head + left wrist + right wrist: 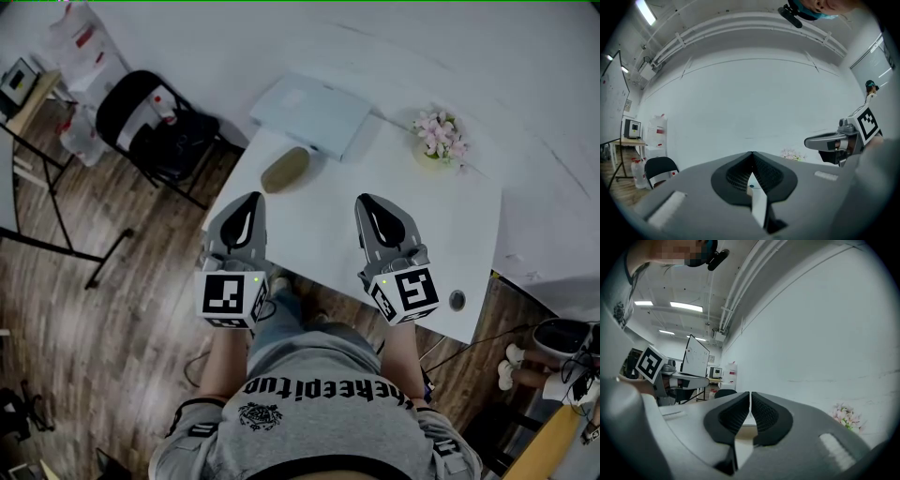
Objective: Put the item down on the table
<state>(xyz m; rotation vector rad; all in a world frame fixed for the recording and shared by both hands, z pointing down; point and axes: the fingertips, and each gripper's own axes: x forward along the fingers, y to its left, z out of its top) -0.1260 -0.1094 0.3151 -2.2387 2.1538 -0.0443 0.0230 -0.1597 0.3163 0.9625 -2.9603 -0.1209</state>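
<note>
Nearest the head camera, the person's grey-shirted torso [319, 412] fills the lower frame, with both forearms extended forward. At the near edge of the white table [422, 225], the left gripper [247, 201] and the right gripper [369, 201] are held side by side, well apart from each other. Both point level toward the wall. The left gripper view shows its jaws pressed together with nothing between them. The right gripper view shows the same: jaws together, nothing held. Beyond the left gripper, clear of its tips, the brown oblong item [285, 170] lies flat on the table. Just beyond it sits a white flat box [309, 112]. Toward the far right corner stands a small bunch of pink flowers [441, 134].
</note>
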